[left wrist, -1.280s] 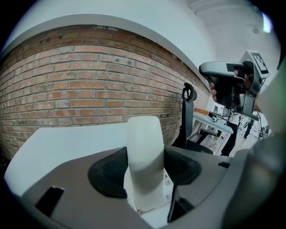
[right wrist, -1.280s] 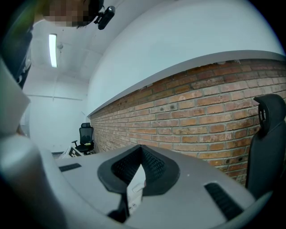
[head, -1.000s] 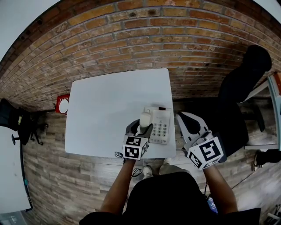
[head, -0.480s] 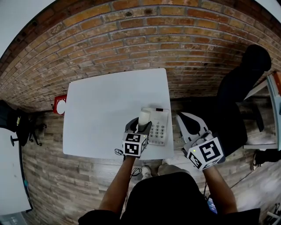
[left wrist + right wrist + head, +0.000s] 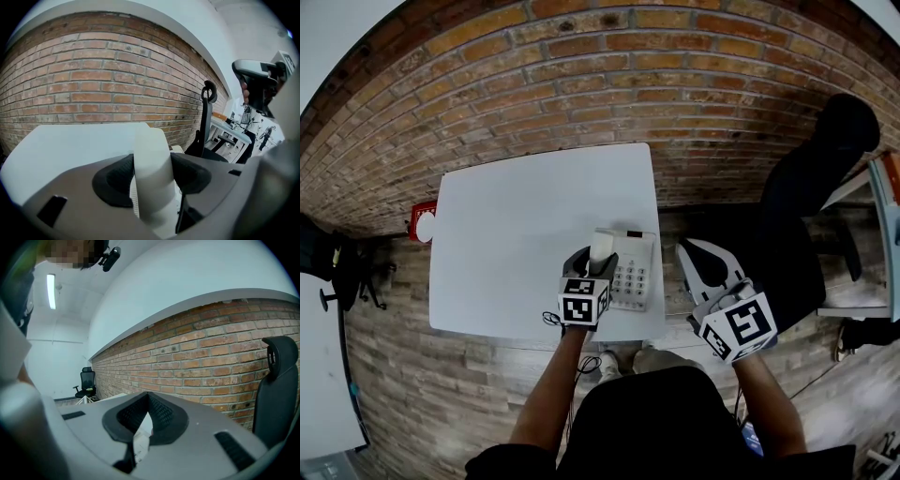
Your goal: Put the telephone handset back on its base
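Currently the left claw is pinching the telephone handset. In the left gripper view its 2 dark pads press against the left and right sides of the white handset, which rises between them, tilted slightly. In the head view the handset is held at the left part of the telephone base, next to the keypad. Whether the handset touches the base cannot be determined.

The base sits on the white table, close to the table's near right corner.

The right claw is off the right edge of the table, above the wood floor, and apart from the base. In the right gripper view the 2 jaws of the right claw are pressed together at the tips, with only a narrow wedge-shaped gap below, and nothing is held between them.

A black office chair stands to the right of the table, and a brick wall runs behind it. A red object rests at the table's left edge.
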Available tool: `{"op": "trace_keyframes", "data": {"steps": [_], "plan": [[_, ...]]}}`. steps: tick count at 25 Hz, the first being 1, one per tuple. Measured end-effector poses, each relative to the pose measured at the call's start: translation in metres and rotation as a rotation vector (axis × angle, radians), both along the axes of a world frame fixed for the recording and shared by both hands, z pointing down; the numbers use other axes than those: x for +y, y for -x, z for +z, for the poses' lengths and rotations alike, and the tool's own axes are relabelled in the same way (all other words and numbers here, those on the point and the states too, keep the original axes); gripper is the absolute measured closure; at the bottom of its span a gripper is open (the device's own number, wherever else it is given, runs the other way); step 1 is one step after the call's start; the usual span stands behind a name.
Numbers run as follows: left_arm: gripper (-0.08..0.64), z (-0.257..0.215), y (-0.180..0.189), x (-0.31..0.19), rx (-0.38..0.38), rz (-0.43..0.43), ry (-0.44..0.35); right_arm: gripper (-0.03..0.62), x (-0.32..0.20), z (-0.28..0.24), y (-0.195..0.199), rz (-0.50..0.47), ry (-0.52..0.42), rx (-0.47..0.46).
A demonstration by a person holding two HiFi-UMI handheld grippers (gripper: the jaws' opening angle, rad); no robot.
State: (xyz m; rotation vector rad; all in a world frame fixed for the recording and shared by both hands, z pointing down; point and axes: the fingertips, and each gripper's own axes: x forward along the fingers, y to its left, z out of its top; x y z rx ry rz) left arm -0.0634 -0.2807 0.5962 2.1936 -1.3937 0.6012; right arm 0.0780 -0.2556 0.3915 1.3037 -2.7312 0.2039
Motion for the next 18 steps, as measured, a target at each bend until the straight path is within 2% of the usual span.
{"op": "trace_keyframes", "data": {"steps": [18], "plan": [[0.310, 0.023, 0.002, -0.010, 0.031, -0.050, 0.062, 0.580, -0.006, 0.010, -0.008, -0.013, 0.026, 0.011]]}}
